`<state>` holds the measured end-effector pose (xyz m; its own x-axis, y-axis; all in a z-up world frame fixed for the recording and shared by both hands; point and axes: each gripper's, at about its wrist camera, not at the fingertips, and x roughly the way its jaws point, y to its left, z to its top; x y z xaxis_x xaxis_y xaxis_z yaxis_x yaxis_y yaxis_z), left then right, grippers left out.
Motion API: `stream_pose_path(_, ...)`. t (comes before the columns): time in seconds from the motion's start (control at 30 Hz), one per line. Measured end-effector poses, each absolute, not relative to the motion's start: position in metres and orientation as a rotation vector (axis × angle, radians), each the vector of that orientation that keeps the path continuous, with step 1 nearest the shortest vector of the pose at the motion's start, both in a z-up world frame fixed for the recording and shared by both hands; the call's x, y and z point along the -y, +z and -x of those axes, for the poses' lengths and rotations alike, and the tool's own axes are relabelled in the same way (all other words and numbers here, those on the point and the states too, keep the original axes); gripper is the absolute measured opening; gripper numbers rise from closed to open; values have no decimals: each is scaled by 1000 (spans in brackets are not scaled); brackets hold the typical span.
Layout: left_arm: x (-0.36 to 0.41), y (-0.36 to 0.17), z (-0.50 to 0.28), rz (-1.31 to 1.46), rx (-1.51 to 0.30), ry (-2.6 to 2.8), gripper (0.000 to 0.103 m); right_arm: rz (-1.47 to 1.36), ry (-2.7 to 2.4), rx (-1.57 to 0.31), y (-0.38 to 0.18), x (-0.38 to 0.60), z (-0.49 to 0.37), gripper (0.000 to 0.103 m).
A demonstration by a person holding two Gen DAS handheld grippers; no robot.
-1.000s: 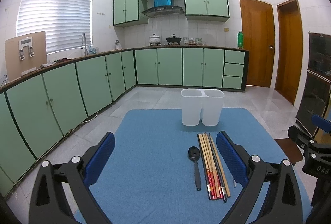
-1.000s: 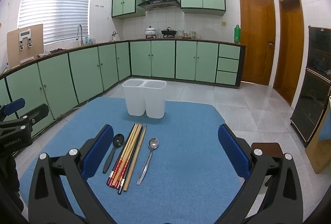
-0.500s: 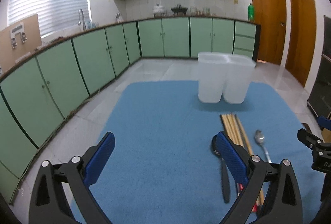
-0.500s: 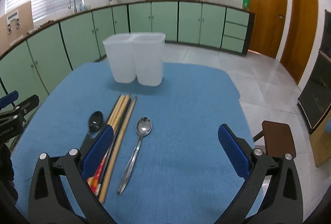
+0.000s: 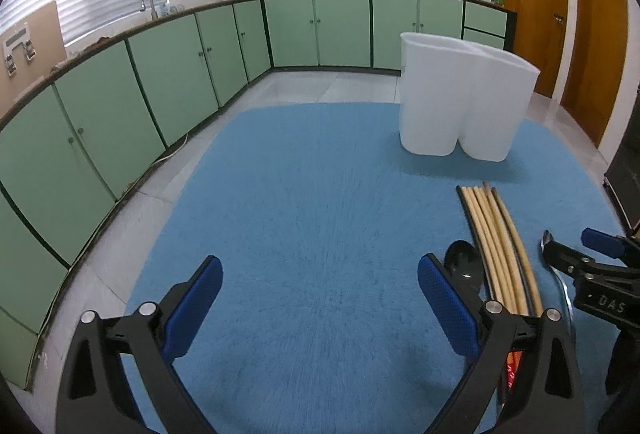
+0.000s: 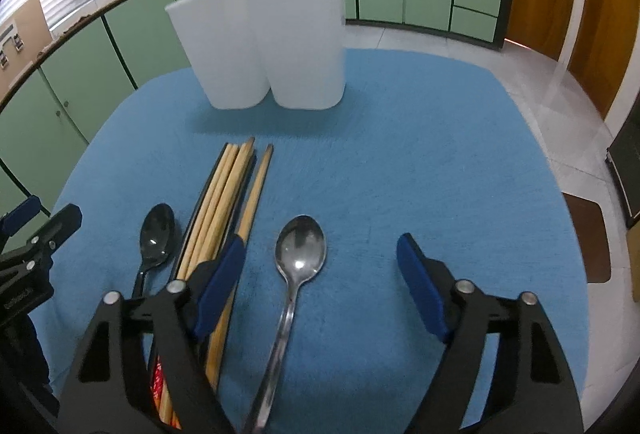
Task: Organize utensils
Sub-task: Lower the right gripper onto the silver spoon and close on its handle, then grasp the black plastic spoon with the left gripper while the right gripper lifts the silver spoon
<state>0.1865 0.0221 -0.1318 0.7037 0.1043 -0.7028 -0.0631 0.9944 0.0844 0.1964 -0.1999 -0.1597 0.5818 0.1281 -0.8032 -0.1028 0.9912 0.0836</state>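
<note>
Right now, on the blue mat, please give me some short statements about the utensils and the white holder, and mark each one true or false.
1. The silver spoon lies between the fingers of the right gripper. True; the jaws are closing but not yet touching it.
2. The chopsticks stand inside the white holder. False; they lie flat on the blue mat.
3. The black spoon lies left of the chopsticks in the right wrist view. True.
4. The left gripper holds the black spoon. False; nothing is between its fingers.
</note>
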Motion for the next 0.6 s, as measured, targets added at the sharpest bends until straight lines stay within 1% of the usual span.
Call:
stream_pose_path(0.07,-22,-134,-191,-51,-796,93,96,-33,136,-957,-163,200,-198,64)
stream_pose_path(0.13,-24,-136,-192,-50,-804,90,95,-25,127,-957,-165,201,-198,61)
stream_pose_path(0.2,-23,-139,-195,-51,-811,81,95,-7,117,-950,-165,199,-199,55)
stream_pose_path(0.27,-19,-141,-197,-52,-819,70,95,0,120,-946,-165,197,-200,45)
stream_pose_path(0.3,-18,-141,-198,-51,-823,61,95,5,123,-944,-165,196,-200,42)
stream_pose_path(0.37,-13,-143,-200,-48,-832,40,95,21,128,-938,-165,195,-199,28)
stream_pose_path(0.6,11,-153,-201,-74,-880,-52,95,21,128,-943,-165,201,-196,28)
